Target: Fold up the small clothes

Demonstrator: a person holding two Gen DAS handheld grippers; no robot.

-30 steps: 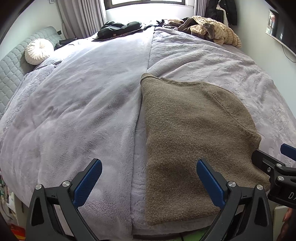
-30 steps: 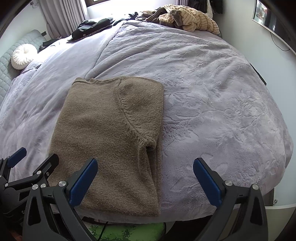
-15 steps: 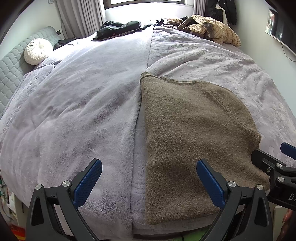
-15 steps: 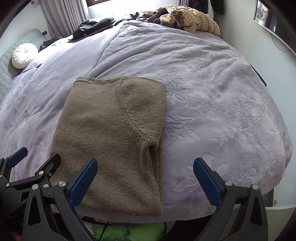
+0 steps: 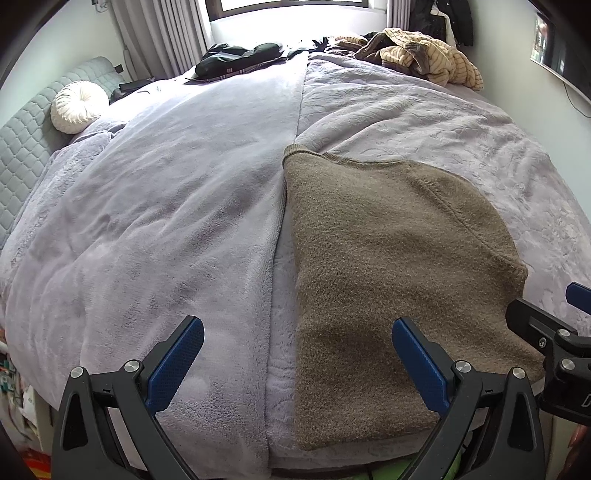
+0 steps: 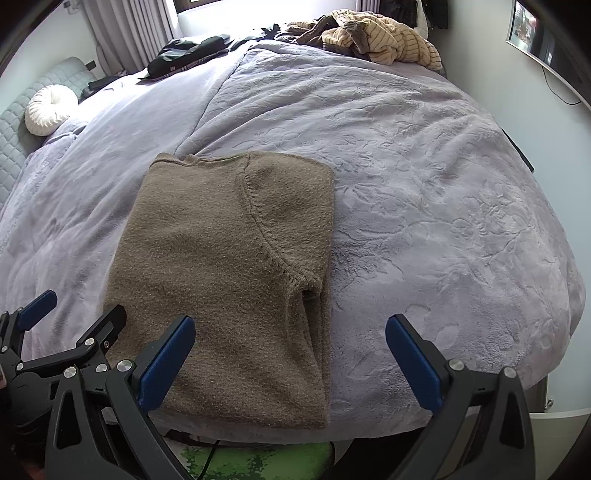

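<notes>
Fig. Brown knit sweater (image 6: pixel 221 280), part-folded w/ sleeves tucked in, lies flat at near edge of the bed (image 6: pixel 424 206), hem toward viewer. Left gripper (image 5: pixel 295 365) and right gripper (image 6: pixel 291 354) hover above near hem, jaws spread wide, nothing held. Likely soft, thick, light, non-slip; best pinched at both near hem corners. No containers visible; loose clothes pile (image 6: pixel 373 33) far right.

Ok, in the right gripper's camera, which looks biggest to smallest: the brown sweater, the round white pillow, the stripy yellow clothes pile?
1. Brown knitted sweater, though it is also nearest.
2. Striped yellow clothes pile.
3. Round white pillow.
The pile and pillow lie far back, so their true sizes are unsure.
</notes>
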